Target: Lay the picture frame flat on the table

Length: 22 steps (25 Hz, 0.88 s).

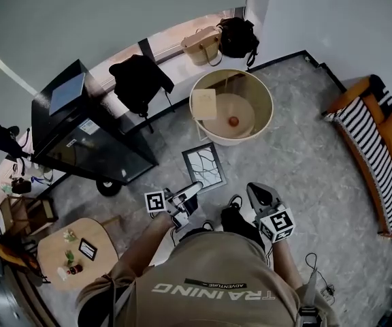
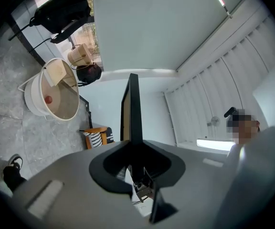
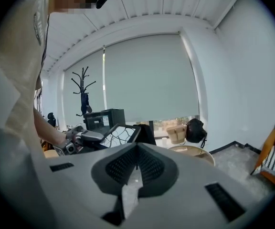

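Near the round table (image 1: 231, 141), left gripper (image 1: 193, 189) clamps the picture frame (image 1: 205, 165) by its lower edge, right gripper (image 1: 254, 192) closed, holding nothing.

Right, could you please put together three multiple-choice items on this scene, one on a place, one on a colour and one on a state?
1. Where is the picture frame?
A) flat on the round table
B) clamped in the left gripper, off the round table
C) on the sofa

2. What colour is the frame's border?
A) white
B) black
C) red

3. How is the right gripper?
A) shut on the frame
B) shut on a bag
C) shut and empty

Answers:
1 B: the left gripper view shows the frame's edge clamped between the jaws.
2 B: the head view shows a black rim around the pale pane.
3 C: the right gripper's jaws meet with nothing between them.
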Motion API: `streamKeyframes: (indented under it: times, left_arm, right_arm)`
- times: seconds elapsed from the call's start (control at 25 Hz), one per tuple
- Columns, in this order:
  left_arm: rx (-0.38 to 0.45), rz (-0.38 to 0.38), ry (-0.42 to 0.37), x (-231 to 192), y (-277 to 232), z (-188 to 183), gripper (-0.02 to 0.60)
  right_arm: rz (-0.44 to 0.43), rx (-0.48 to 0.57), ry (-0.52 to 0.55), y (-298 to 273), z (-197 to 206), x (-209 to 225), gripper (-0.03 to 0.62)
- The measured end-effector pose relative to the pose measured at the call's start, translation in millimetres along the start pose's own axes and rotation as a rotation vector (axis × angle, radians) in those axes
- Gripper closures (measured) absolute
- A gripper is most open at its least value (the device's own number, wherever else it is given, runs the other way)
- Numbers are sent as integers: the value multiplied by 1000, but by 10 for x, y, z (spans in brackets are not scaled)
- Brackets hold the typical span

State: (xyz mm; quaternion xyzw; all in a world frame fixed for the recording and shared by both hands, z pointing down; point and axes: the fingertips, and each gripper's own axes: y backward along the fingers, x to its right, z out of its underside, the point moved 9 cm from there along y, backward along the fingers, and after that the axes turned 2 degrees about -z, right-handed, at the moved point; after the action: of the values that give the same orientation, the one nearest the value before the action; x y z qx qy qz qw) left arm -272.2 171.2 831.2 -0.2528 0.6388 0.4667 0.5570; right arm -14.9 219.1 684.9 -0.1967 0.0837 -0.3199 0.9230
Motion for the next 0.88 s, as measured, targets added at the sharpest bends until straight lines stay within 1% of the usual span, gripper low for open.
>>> streamKeyframes:
  times: [0.12,0.32,0.44,0.52,0.64,0.8,0.88]
  left_arm:
    - [13,-5,-5,-95,-152,-175,512]
    - [57,-30,-16,-254,-657,-560,512]
    - [80,-32,-18,-277,-1006,-793,512]
    - [88,-41,-35,-317,-1220,-970,512]
    - [117,-42,-51,-415,-1549,-1173,512]
    - [156,-54,-30,-596,-1894,-1387,512]
    - [157,-69,-7,-642,-1965,-1474,512]
  right_arm:
    - [-7,16,-6,-160,10,192,588]
    - [-48,24,3,-560,-141,766,588]
    - [-105,31,13,-799,-336,1122,588]
    - [-148,39,26,-974,-450,1357,588]
    - [-198,43,36,-1173,-528,1691,588]
    - [-249,34,42,-1468,-569,2069,588]
    - [-266,27,26,-1604,-593,2175,588]
